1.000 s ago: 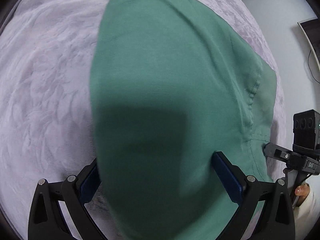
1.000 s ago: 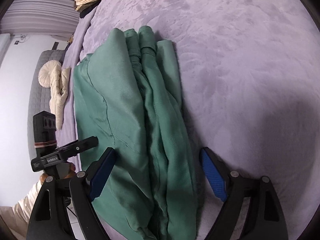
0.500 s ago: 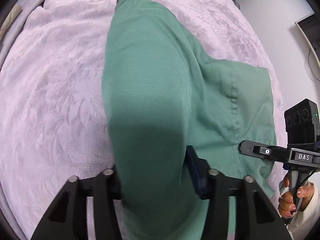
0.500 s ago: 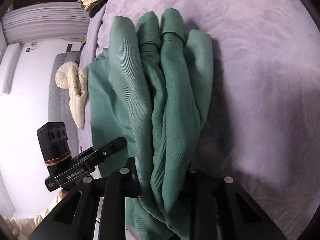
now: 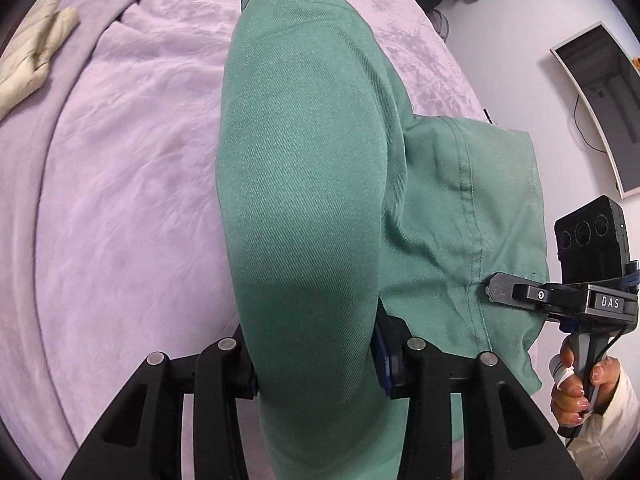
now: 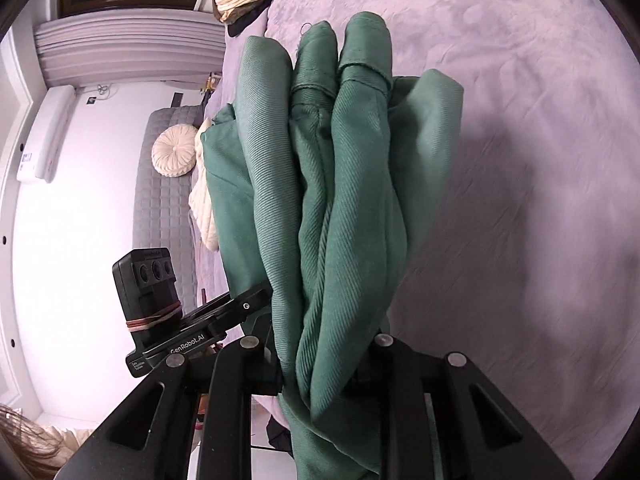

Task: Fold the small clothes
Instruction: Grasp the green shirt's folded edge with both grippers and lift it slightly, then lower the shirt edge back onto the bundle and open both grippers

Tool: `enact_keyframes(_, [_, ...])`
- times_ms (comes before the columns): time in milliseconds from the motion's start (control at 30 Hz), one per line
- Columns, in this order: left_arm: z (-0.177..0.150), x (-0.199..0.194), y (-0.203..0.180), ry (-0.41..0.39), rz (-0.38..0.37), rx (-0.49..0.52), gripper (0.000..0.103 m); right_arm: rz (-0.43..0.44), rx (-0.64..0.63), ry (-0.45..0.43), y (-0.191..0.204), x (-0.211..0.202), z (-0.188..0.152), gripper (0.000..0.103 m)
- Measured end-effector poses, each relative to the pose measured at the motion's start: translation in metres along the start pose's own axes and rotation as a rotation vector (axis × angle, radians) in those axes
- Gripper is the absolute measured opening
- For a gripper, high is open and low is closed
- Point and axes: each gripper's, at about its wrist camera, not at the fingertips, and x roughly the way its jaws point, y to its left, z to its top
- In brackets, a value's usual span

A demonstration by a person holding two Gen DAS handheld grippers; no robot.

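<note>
The green twill cotton garment [image 5: 304,200] hangs bunched above the lilac plush bedspread [image 5: 120,200], pinched at two edges. The left gripper [image 5: 316,364] is closed partway on a thick roll of the garment; the right gripper [image 6: 316,372] is clamped narrower on several stacked layers. Judging from that stack, an inner layer could slip free of the right gripper, letting the fold come apart, and the loose flap beside the garment's seam may crease underneath. No container is visible anywhere near the garment.
</note>
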Motion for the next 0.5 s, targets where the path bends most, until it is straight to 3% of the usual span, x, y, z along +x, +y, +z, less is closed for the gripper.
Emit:
enact_keyframes(133, [-0.040, -0.021, 0.032, 0.038, 0.022, -0.003, 0.043, 0.016, 0.034, 0.015, 0.010, 0.027, -0.040, 0.024])
enact_keyframes(267, [-0.077, -0.010, 0.060, 0.086, 0.080, -0.036, 0.045, 0.021, 0.089, 0.045, 0.003, 0.068, -0.079, 0.024])
enact_keyframes(367, [-0.097, 0.006, 0.087, 0.138, 0.151, -0.089, 0.045, -0.077, 0.142, 0.076, -0.017, 0.102, -0.096, 0.027])
enact_keyframes(500, [-0.102, -0.027, 0.099, 0.050, 0.133, -0.085, 0.045, -0.230, 0.142, 0.018, -0.020, 0.089, -0.096, 0.045])
